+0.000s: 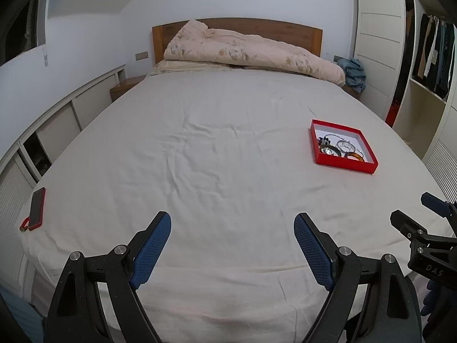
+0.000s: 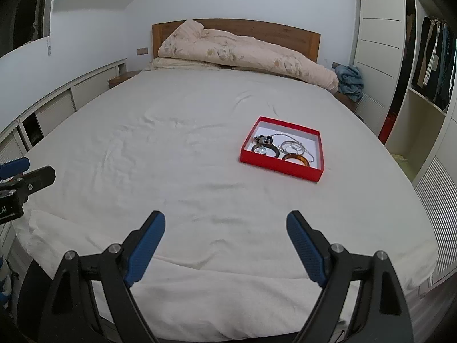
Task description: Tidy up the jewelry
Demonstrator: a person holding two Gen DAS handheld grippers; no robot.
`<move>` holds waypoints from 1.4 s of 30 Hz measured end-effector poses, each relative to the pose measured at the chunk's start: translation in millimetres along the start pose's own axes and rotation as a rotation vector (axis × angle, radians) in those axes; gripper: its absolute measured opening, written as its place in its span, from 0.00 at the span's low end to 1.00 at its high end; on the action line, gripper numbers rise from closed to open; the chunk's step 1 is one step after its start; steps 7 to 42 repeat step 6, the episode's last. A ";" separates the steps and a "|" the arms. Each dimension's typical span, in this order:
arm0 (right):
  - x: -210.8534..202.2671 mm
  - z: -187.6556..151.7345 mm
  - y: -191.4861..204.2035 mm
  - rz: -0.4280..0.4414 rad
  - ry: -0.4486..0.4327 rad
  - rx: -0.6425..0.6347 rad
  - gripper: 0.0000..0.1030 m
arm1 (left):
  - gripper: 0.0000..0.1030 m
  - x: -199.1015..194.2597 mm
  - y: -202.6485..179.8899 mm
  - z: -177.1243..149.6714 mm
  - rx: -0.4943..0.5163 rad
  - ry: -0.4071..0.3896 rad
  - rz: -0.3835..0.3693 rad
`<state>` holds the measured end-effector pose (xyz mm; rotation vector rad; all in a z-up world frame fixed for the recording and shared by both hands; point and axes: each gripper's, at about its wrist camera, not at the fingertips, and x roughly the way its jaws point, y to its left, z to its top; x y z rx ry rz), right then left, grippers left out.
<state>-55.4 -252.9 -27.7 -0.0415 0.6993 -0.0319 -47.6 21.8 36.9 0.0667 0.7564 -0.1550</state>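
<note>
Jewelry (image 2: pixel 281 148) sits bunched in the red box (image 2: pixel 285 168) on the bed (image 2: pixel 171 171), and every piece I can make out is inside it: an amber bangle (image 2: pixel 295 160) at the near wall, a dark bangle (image 2: pixel 265 150) with a watch face within it, a clear ring, a thin chain, some dark beads toward the far left corner. Nothing of the kind shows loose on the sheet.

Both tools hang over the foot of the bed. Left hand-held gripper (image 1: pixel 232 243) has its jaws wide, nothing between them. Right hand-held gripper (image 2: pixel 225 240) is the same, wide and empty.

Now the geometry. From the right one, the box is ahead and a little right, well apart. From the left one, it's ahead and far right, across the right tool's line. So the right is nearer, I'd judge. The box sits turned, one corner toward the headboard.

This fits pieces gathered and done, or a heap waiting to be sorted. Can't call it.

A red phone (image 1: pixel 37 208) lies at the left edge.
</note>
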 end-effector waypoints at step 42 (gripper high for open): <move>1.2 -1.4 1.5 -0.006 0.003 -0.002 0.84 | 0.84 4.3 0.0 -1.8 0.001 0.012 -0.005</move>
